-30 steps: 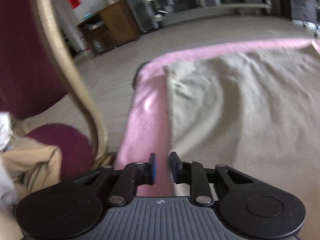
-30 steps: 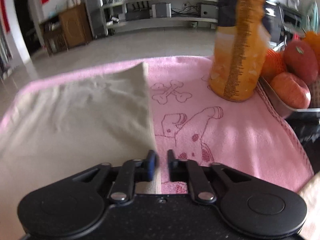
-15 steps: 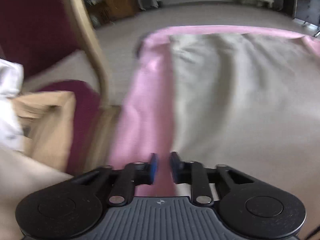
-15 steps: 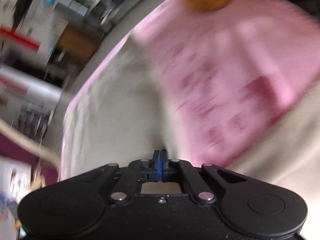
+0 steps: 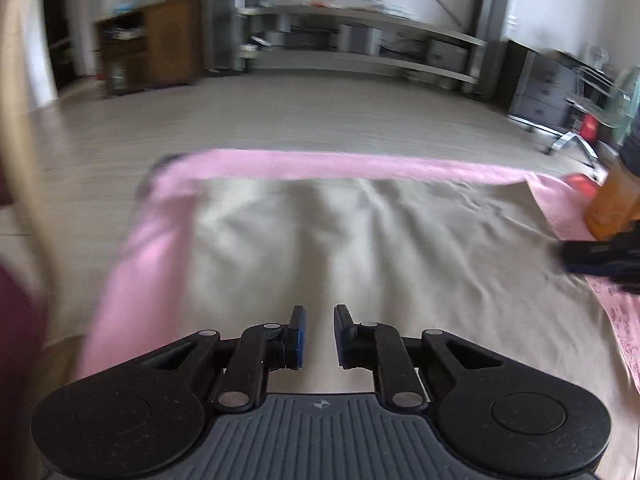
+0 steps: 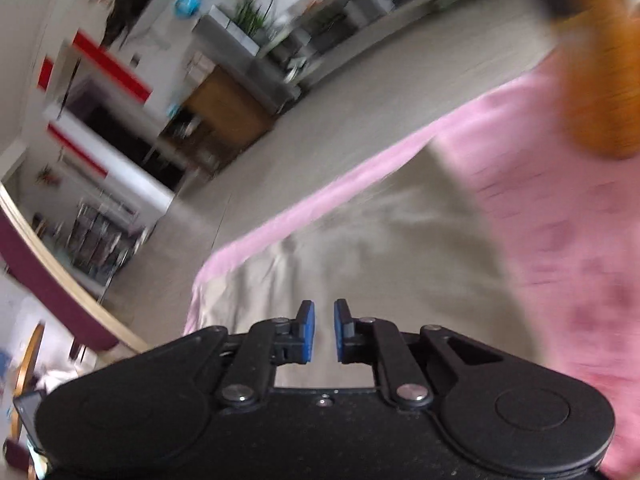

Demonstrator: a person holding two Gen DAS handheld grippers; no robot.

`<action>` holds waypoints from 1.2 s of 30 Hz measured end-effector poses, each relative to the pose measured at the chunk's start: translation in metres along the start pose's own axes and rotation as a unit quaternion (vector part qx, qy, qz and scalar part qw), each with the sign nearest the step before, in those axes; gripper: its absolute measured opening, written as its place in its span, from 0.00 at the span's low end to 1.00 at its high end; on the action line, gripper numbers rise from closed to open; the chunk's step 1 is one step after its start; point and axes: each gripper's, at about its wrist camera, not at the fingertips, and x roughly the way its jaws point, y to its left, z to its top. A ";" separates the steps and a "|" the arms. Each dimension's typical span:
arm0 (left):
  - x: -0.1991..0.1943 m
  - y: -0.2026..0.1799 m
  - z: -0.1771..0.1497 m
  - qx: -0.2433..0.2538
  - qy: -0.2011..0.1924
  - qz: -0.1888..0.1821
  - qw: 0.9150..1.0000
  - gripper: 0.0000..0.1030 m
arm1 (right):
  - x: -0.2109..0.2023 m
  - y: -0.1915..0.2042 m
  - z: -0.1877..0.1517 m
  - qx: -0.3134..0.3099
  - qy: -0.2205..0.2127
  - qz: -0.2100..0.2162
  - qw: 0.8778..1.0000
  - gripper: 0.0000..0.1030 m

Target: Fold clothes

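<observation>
A beige garment (image 5: 360,248) lies spread flat on a pink towel (image 5: 136,280) that covers the table. My left gripper (image 5: 319,318) is open and empty, above the garment's near edge. My right gripper (image 6: 324,312) is open with a small gap, empty, tilted, above the same beige garment (image 6: 380,248). The right gripper also shows at the right edge of the left wrist view (image 5: 600,258), low over the garment's right side. Both views are motion-blurred.
An orange bottle (image 5: 612,204) stands on the pink towel (image 6: 560,220) at the right; it also shows in the right wrist view (image 6: 600,92). A maroon chair with a wooden frame (image 6: 52,280) is at the left. Floor, a wooden cabinet (image 5: 152,40) and shelves lie beyond.
My right gripper closed, then opened again, and has tilted and swung left over the garment. My left gripper has moved right, from the garment's left edge to over the garment.
</observation>
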 end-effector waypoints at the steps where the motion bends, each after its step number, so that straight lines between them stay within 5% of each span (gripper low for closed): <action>1: 0.008 0.003 -0.001 -0.001 -0.001 0.001 1.000 0.16 | 0.020 0.001 -0.001 0.002 0.020 0.013 1.000 0.12; 4: 0.012 0.018 -0.005 -0.019 -0.021 0.016 0.999 0.18 | 0.062 -0.012 -0.007 0.019 0.074 0.042 0.996 0.11; 9: 0.020 0.044 -0.012 -0.049 -0.055 0.042 0.996 0.13 | 0.047 -0.066 0.010 0.056 0.009 0.051 0.997 0.00; 13: 0.027 0.023 -0.004 0.005 -0.051 0.183 0.982 0.09 | 0.014 -0.092 0.025 0.068 -0.075 -0.018 0.995 0.00; 19: 0.043 0.025 0.013 -0.004 -0.049 0.176 0.983 0.10 | 0.000 -0.066 0.039 0.002 -0.101 -0.120 0.988 0.09; 22: 0.052 0.026 0.022 -0.008 -0.048 0.173 0.984 0.10 | -0.003 -0.059 0.051 -0.007 -0.119 -0.105 0.987 0.20; 28: 0.068 0.027 0.039 -0.017 -0.047 0.166 0.985 0.11 | 0.037 -0.057 0.068 0.000 -0.088 -0.073 0.993 0.19; 30: 0.068 0.031 0.042 -0.017 -0.046 0.198 0.979 0.10 | 0.043 -0.061 0.070 -0.015 -0.104 -0.115 0.988 0.00; 35: 0.065 0.043 0.048 -0.012 -0.041 0.301 0.953 0.05 | 0.026 -0.063 0.069 -0.034 -0.167 -0.217 0.961 0.00; 36: 0.057 0.045 0.047 -0.014 -0.041 0.306 0.951 0.06 | 0.022 -0.058 0.068 -0.042 -0.168 -0.233 0.957 0.09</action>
